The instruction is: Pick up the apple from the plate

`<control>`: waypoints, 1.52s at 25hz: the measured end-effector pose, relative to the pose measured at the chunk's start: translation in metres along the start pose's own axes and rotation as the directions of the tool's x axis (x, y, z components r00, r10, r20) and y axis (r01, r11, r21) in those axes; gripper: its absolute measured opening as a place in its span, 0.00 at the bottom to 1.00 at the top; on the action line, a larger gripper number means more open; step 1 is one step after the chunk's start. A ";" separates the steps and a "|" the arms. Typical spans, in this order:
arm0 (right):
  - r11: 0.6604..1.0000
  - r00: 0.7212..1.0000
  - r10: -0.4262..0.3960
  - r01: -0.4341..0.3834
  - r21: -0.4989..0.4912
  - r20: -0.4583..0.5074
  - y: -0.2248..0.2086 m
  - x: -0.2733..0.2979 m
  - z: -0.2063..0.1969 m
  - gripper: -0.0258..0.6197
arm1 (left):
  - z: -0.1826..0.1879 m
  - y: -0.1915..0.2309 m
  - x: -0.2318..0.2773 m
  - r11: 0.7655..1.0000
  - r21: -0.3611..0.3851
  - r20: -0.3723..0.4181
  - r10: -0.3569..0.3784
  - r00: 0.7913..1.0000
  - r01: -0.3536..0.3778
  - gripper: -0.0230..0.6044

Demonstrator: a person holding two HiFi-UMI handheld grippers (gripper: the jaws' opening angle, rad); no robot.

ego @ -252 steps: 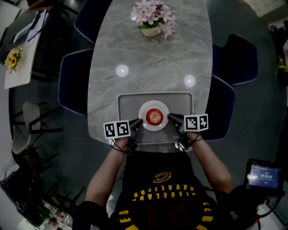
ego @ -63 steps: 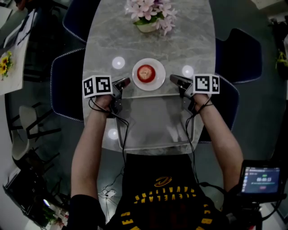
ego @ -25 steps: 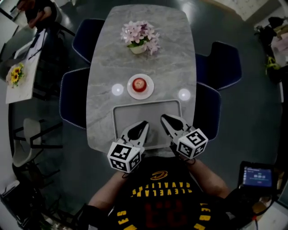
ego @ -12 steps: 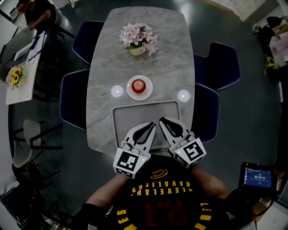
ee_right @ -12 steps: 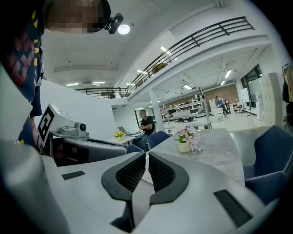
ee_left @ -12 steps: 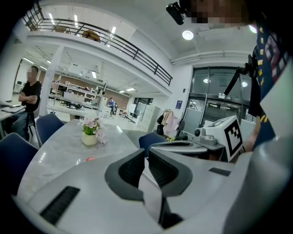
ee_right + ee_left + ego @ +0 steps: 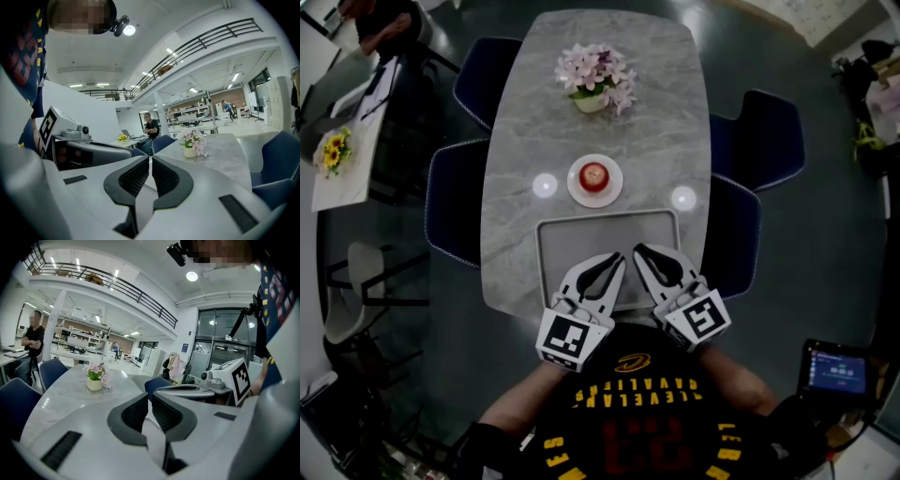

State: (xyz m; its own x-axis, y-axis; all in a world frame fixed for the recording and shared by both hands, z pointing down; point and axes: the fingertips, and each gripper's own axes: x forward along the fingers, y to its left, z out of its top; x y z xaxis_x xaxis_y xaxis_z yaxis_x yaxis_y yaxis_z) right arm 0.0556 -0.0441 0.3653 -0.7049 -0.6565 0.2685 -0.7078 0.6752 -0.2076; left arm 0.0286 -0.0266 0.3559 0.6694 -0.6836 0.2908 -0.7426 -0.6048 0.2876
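A red apple (image 7: pixel 594 174) sits on a small white plate (image 7: pixel 594 193) on the grey marble table (image 7: pixel 516 225), just beyond the grey tray (image 7: pixel 551 258). My left gripper (image 7: pixel 620 259) and right gripper (image 7: pixel 639 250) are held side by side over the tray's near edge, close to my body and well short of the plate. Both are shut with nothing between the jaws. In the left gripper view the left gripper (image 7: pixel 149 397) points level over the table, and so does the right gripper (image 7: pixel 151 161) in its own view. Neither gripper view shows the apple.
A pot of pink flowers (image 7: pixel 598 75) stands at the table's far end. Dark blue chairs (image 7: pixel 455 202) line both long sides. A side table with yellow flowers (image 7: pixel 333 150) is at far left, and a person (image 7: pixel 151 125) sits beyond it.
Ten seconds ago the plate with the apple was on the tray; now it stands beyond it. My grippers flanked the plate 2.5 s ago, then drew back to my body and closed in together.
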 end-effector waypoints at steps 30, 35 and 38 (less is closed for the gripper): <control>1.000 1.000 0.015 -0.015 0.000 0.006 0.004 -0.003 0.002 0.09 | -0.002 0.006 -0.002 0.999 -0.017 0.019 0.030 0.999 -0.029 0.08; 1.000 1.000 0.021 -0.021 -0.006 0.012 0.005 -0.002 0.001 0.09 | -0.003 0.008 -0.002 0.999 -0.017 0.019 0.033 0.999 -0.033 0.08; 1.000 1.000 0.017 -0.017 0.000 -0.001 0.005 -0.001 0.002 0.09 | -0.003 0.009 -0.002 0.999 -0.018 0.016 0.033 0.999 -0.033 0.08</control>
State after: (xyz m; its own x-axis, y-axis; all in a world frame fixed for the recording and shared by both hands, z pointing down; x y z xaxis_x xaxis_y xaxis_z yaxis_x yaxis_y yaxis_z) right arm 0.0528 -0.0405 0.3623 -0.7168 -0.6444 0.2664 -0.6958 0.6862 -0.2122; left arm 0.0204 -0.0292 0.3607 0.6438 -0.7099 0.2856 -0.7639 -0.5743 0.2945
